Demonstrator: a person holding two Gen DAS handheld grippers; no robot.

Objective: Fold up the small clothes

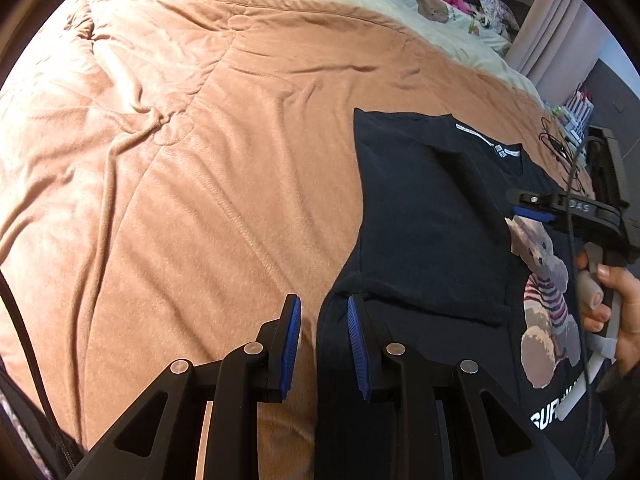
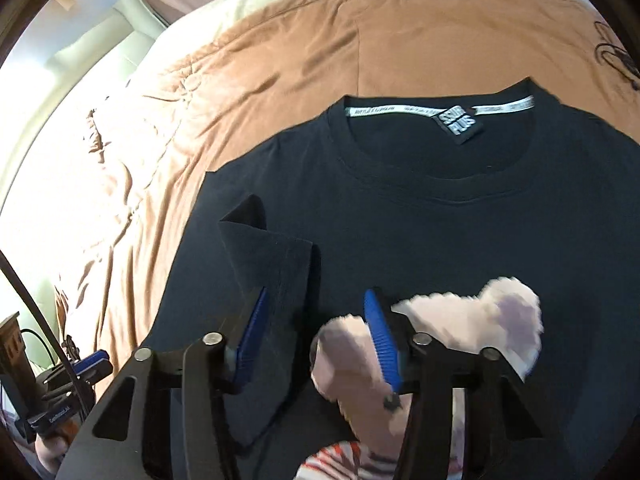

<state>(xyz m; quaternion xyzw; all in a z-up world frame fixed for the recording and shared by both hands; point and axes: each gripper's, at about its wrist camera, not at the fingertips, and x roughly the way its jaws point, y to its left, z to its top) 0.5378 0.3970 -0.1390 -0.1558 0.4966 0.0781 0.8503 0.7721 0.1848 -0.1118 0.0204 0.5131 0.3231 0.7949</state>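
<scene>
The black shirt [image 2: 400,220] lies flat on the tan blanket [image 1: 180,180], collar away from both tongs, one sleeve [image 2: 272,272] folded in over the chest. The left tongs [image 1: 324,344] stand narrow and empty, straddling the shirt's side edge, with wide bare blanket to their left. The right tongs [image 2: 316,344] stand half open over the sleeve's hem beside the bear print [image 2: 472,328]; the pads seem clear of the cloth, though blur makes that uncertain.
</scene>
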